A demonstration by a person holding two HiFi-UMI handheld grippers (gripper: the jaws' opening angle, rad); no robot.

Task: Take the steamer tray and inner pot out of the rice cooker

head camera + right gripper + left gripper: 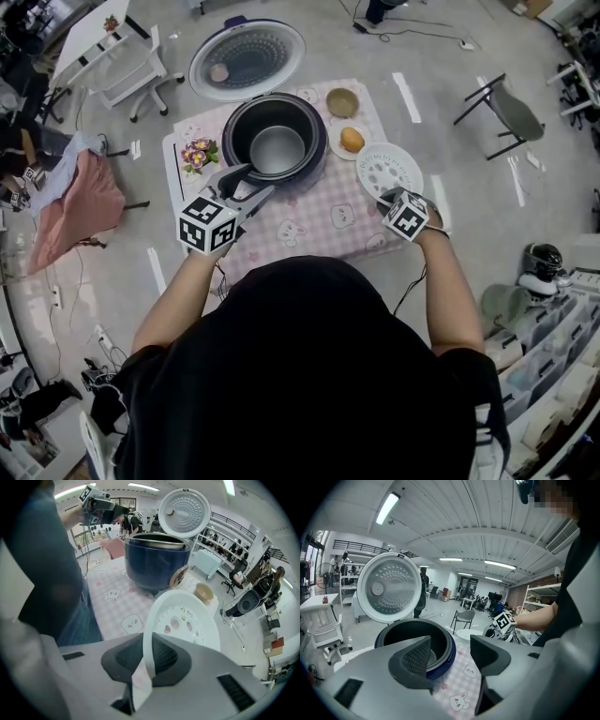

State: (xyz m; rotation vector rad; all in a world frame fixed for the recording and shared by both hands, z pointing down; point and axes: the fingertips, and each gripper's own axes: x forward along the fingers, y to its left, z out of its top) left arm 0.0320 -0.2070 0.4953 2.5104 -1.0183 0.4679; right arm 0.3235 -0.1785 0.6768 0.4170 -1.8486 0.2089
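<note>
The dark blue rice cooker (275, 141) stands on the pink checked table (319, 220) with its lid (247, 58) swung open at the back. The metal inner pot (277, 148) sits inside it. The white perforated steamer tray (389, 171) is out of the cooker, low at the table's right edge; whether it rests there I cannot tell. My right gripper (147, 656) is shut on the tray's (187, 620) near rim. My left gripper (450, 656) is open with nothing between its jaws, just in front of the cooker's (417, 644) front-left rim.
A flower posy (199, 153) lies left of the cooker. A small bowl (342, 101) and an orange fruit on a plate (352, 140) sit to its right, close to the tray. A folding chair (511, 108) stands on the floor at the right.
</note>
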